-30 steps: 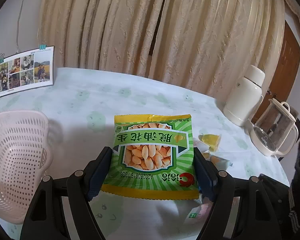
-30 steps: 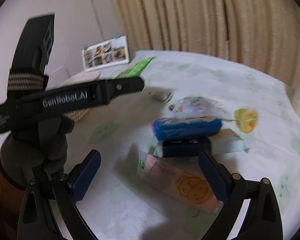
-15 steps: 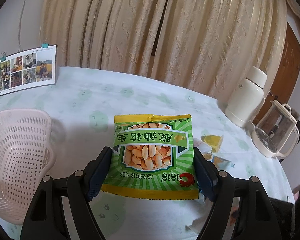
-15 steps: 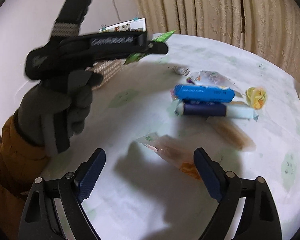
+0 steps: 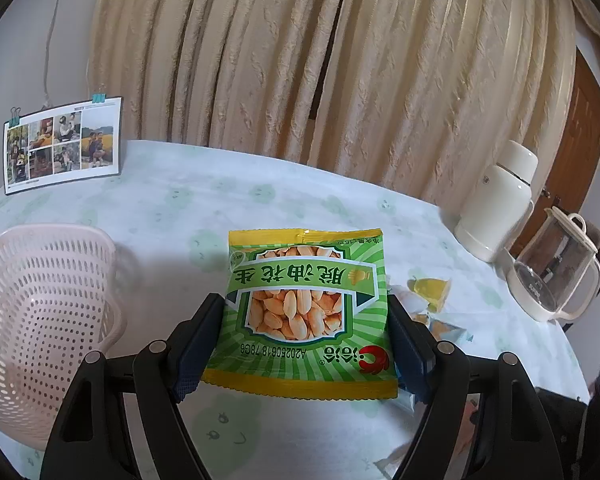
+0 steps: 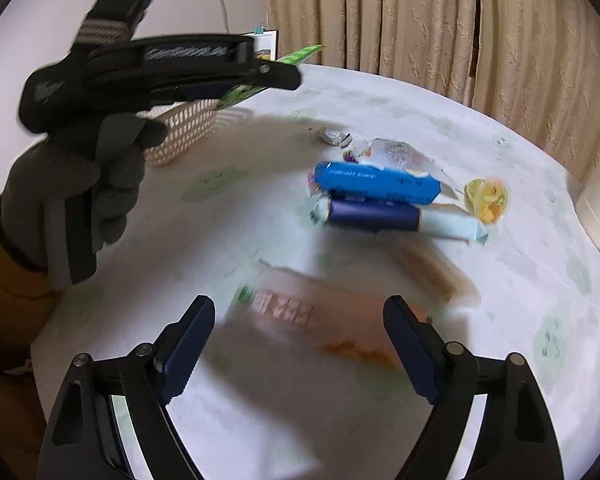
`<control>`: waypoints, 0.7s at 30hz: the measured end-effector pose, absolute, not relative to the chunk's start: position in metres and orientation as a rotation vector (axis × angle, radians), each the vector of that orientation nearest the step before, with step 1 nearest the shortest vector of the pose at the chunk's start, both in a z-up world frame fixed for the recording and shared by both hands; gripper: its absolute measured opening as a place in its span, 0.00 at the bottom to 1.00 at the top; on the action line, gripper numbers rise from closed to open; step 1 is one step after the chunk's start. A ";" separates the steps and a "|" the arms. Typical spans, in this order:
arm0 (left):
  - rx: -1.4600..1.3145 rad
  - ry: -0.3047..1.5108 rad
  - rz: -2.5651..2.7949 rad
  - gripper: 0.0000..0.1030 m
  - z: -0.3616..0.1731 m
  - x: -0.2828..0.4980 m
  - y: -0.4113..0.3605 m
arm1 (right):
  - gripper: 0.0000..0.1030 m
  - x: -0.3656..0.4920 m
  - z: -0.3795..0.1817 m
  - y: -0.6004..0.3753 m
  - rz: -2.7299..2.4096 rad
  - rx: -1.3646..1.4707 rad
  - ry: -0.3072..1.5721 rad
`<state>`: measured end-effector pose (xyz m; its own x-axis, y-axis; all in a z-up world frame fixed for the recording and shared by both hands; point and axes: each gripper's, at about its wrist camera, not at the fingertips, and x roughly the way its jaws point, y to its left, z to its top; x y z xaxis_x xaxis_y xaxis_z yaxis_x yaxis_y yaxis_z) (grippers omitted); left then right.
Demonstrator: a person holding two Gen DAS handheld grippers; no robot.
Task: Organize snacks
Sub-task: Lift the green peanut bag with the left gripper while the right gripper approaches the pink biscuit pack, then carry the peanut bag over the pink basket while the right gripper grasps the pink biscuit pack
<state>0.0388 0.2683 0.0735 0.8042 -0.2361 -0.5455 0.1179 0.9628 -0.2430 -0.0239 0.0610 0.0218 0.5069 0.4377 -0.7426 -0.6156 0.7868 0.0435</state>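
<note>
My left gripper [image 5: 304,344] is shut on a green bag of peanuts [image 5: 304,312], held flat above the table to the right of the pink basket [image 5: 40,320]. In the right wrist view that gripper [image 6: 284,74] shows from the side in a gloved hand [image 6: 72,184], with the bag's edge [image 6: 300,54] sticking out over the basket [image 6: 184,128]. My right gripper [image 6: 300,344] is open, low over a blurred orange-pink packet [image 6: 328,320] that lies between its fingers. Beyond it lie a blue packet [image 6: 376,184], a dark blue packet [image 6: 372,216], a brown packet [image 6: 436,276] and a yellow jelly cup [image 6: 486,196].
A white thermos [image 5: 500,208] and a glass kettle [image 5: 556,276] stand at the table's right edge. A photo card [image 5: 60,144] leans at the far left before the curtain. A small silver candy [image 6: 332,136] and a clear wrapper [image 6: 400,152] lie behind the blue packets.
The left gripper, still holding the peanut bag, has shifted a little beside the basket. The right gripper has come down closer to the orange-pink packet, and its view is motion-blurred.
</note>
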 end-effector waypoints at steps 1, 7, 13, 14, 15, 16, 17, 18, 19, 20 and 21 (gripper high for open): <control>-0.203 0.607 -0.191 0.76 0.074 0.039 0.269 | 0.82 -0.021 0.023 0.059 0.649 -0.220 0.824; -0.198 0.605 -0.199 0.76 0.075 0.038 0.269 | 0.82 -0.002 0.026 0.065 0.709 -0.227 0.862; -0.210 0.590 -0.183 0.76 0.078 0.037 0.274 | 0.82 0.004 0.014 0.057 0.765 -0.163 0.948; -0.212 0.586 -0.178 0.76 0.079 0.036 0.276 | 0.82 -0.002 0.014 0.054 0.771 -0.163 0.945; -0.216 0.579 -0.173 0.76 0.081 0.035 0.278 | 0.82 -0.006 0.014 0.054 0.780 -0.164 0.945; -0.218 0.575 -0.168 0.76 0.082 0.035 0.279 | 0.82 -0.013 0.014 0.053 0.793 -0.167 0.945; -0.218 0.570 -0.163 0.76 0.083 0.034 0.280 | 0.82 -0.021 0.014 0.053 0.800 -0.179 0.944; -0.214 0.563 -0.151 0.76 0.084 0.032 0.281 | 0.82 -0.029 0.014 0.055 0.800 -0.200 0.940; -0.210 0.558 -0.139 0.76 0.085 0.032 0.282 | 0.82 -0.035 0.013 0.058 0.786 -0.227 0.934; -0.207 0.552 -0.121 0.76 0.086 0.031 0.283 | 0.81 -0.038 0.012 0.061 0.765 -0.248 0.928; -0.206 0.546 -0.108 0.76 0.087 0.030 0.285 | 0.80 -0.040 0.012 0.064 0.748 -0.262 0.923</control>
<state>0.0299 0.2849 0.0868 0.8498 -0.1561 -0.5035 0.0469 0.9737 -0.2228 -0.0404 0.0636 0.0116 0.3768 0.4702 -0.7981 -0.6833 0.7228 0.1032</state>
